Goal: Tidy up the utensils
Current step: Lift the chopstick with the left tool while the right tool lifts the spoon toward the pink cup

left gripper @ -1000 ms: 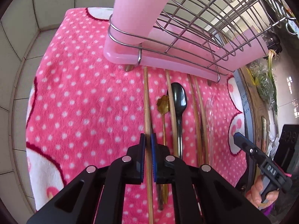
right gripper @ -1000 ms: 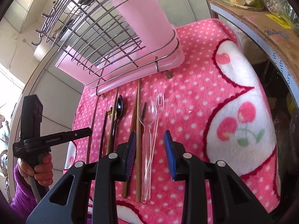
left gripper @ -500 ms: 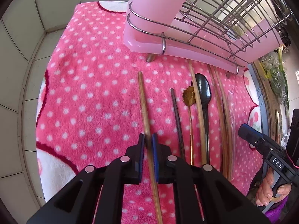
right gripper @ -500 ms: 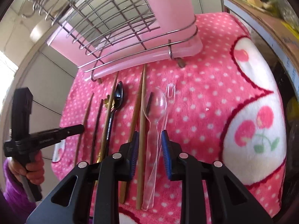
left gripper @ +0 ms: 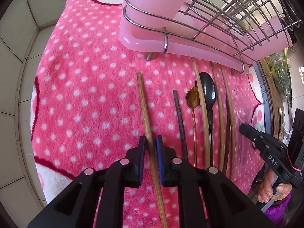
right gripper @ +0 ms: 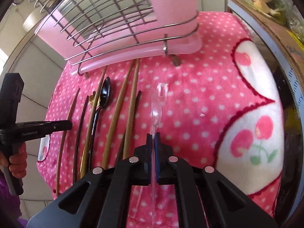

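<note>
My left gripper [left gripper: 151, 142] is shut on a bamboo chopstick [left gripper: 143, 104], gripping it about halfway along; the stick lies apart from the row, its far tip short of the rack. My right gripper [right gripper: 153, 134] is shut on the handle of a clear plastic spoon [right gripper: 156, 112], which stands on its edge. A clear fork [right gripper: 161, 91] lies just beyond the spoon. To their left lie more bamboo chopsticks [right gripper: 131, 104], a black spoon [right gripper: 104, 95], a gold spoon [left gripper: 192, 98] and dark chopsticks [left gripper: 179, 114], side by side on the pink dotted cloth [left gripper: 85, 95].
A wire rack on a pink drip tray [left gripper: 171, 47] stands at the far edge of the cloth, its feet close to the utensil tips. Tiled wall borders the left. A cardboard box [right gripper: 275, 24] with bags sits to the right. Bare cloth [right gripper: 209, 95] lies right of the fork.
My right jaws have closed on the clear spoon, which turned from flat onto its edge. The chopstick in my left gripper has drawn back from under the rack and away from the row.
</note>
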Available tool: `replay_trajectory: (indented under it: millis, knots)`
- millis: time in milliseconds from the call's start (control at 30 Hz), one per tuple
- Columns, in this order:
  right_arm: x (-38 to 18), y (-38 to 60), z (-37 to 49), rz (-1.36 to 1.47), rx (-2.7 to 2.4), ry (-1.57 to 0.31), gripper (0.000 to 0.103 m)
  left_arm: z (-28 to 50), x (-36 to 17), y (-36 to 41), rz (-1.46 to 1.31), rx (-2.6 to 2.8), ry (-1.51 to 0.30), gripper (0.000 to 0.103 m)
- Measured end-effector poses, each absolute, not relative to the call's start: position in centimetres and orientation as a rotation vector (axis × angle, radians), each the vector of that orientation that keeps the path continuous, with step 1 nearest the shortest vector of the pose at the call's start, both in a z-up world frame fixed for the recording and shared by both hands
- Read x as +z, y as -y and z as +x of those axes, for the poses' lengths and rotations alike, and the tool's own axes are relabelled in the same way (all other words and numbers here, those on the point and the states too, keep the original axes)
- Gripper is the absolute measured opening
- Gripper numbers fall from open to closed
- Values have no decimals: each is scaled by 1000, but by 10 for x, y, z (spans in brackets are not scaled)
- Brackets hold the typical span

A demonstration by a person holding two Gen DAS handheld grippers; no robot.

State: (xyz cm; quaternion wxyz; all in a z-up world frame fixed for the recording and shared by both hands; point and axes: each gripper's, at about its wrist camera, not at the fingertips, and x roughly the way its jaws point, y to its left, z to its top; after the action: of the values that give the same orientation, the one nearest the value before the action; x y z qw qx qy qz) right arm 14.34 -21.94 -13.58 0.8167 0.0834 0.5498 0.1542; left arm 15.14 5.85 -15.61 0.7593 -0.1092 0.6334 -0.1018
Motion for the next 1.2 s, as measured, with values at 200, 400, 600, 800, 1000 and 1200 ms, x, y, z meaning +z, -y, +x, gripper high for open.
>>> replay_trajectory:
  millis: [200, 400, 600, 800, 1000, 1200]
  knots:
    - [-132, 257, 137, 338, 320, -1157, 3, 145, -143, -69, -287, -259, -1321, 7]
    - [-119, 267, 127, 374, 348, -1096, 3, 130, -114, -84, -310, -274, -1246, 6]
    - [-83, 269, 117, 393, 370, -949, 3, 105, -69, -97, -302, -287, -1093, 6]
    - [-25, 275, 116, 398, 392, -728, 3, 89, -3, -106, -312, -271, -853, 6]
    - [43, 277, 135, 385, 403, -442, 3, 88, 64, -115, -333, -249, -620, 6]
    - [78, 277, 180, 364, 362, -269, 3, 110, 112, -125, -357, -198, -445, 6]
